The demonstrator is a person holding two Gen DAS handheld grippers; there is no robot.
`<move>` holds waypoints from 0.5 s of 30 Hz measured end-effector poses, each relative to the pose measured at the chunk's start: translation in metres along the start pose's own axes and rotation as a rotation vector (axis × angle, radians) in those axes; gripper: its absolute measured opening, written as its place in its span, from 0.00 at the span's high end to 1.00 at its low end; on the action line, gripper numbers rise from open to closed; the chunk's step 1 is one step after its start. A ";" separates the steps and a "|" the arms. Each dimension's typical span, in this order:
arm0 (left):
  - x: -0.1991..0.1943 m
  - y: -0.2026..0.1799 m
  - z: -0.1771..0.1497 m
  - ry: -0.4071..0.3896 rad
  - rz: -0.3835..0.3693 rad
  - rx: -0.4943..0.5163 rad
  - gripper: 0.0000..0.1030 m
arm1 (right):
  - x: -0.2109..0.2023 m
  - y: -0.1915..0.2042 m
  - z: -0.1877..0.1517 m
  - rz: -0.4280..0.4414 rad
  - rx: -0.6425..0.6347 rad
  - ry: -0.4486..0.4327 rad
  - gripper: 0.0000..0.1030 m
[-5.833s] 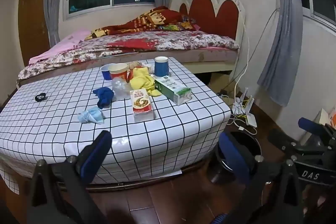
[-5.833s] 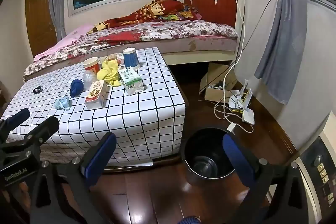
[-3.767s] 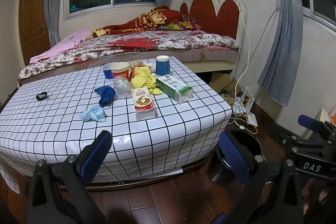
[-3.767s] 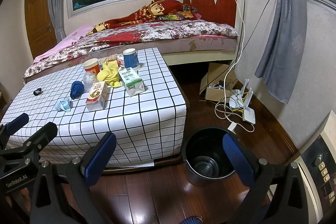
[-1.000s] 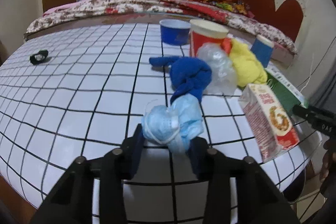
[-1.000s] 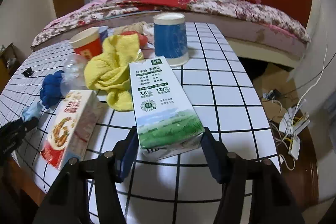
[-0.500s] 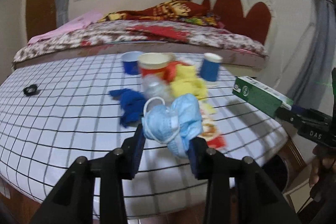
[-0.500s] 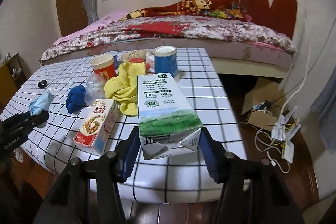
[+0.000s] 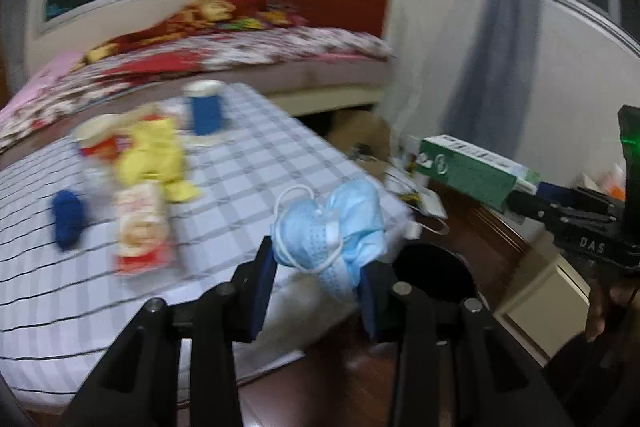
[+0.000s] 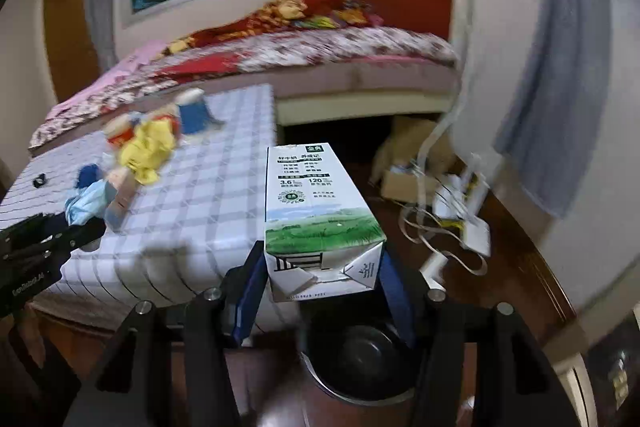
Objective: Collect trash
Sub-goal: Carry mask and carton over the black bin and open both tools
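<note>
My left gripper (image 9: 318, 269) is shut on a crumpled light blue face mask (image 9: 332, 225), held in the air past the table's right corner and just left of the black bin (image 9: 436, 269) on the floor. In the right wrist view my right gripper (image 10: 322, 287) is shut on a green and white milk carton (image 10: 316, 203), lifted directly above the black bin (image 10: 360, 363). The carton (image 9: 466, 173) and the right gripper also show at the right of the left wrist view. The mask (image 10: 86, 205) in the left gripper shows at the left of the right wrist view.
On the checked table (image 9: 248, 163) lie a red snack carton (image 9: 140, 227), a yellow cloth (image 9: 154, 155), a blue cloth (image 9: 68, 217), a red paper cup (image 9: 100, 143) and a blue cup (image 9: 206, 111). White cables and a router (image 10: 460, 219) lie on the wooden floor by the wall. A bed (image 10: 320, 63) stands behind.
Both grippers have swung to the right, off the table and toward the bin, the left carrying the mask and the right carrying the milk carton. The bin has come into both views.
</note>
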State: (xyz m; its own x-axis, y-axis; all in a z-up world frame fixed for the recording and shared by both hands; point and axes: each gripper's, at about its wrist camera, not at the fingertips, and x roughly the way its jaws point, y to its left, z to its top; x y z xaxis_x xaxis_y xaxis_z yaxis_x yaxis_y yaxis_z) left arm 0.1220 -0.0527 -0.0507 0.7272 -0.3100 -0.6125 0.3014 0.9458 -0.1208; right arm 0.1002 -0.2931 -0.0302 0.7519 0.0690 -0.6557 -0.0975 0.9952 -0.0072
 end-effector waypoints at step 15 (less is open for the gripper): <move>0.098 -0.131 -0.039 0.225 -0.199 0.109 0.63 | 0.016 -0.097 -0.084 -0.024 0.089 0.168 0.44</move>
State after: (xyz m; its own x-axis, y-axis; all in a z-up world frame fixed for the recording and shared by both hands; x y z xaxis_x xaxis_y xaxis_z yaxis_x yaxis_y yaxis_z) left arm 0.1300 -0.2028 -0.1249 0.4964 -0.4471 -0.7441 0.4972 0.8491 -0.1786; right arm 0.0669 -0.3941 -0.1033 0.6334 0.0401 -0.7728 -0.0172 0.9991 0.0377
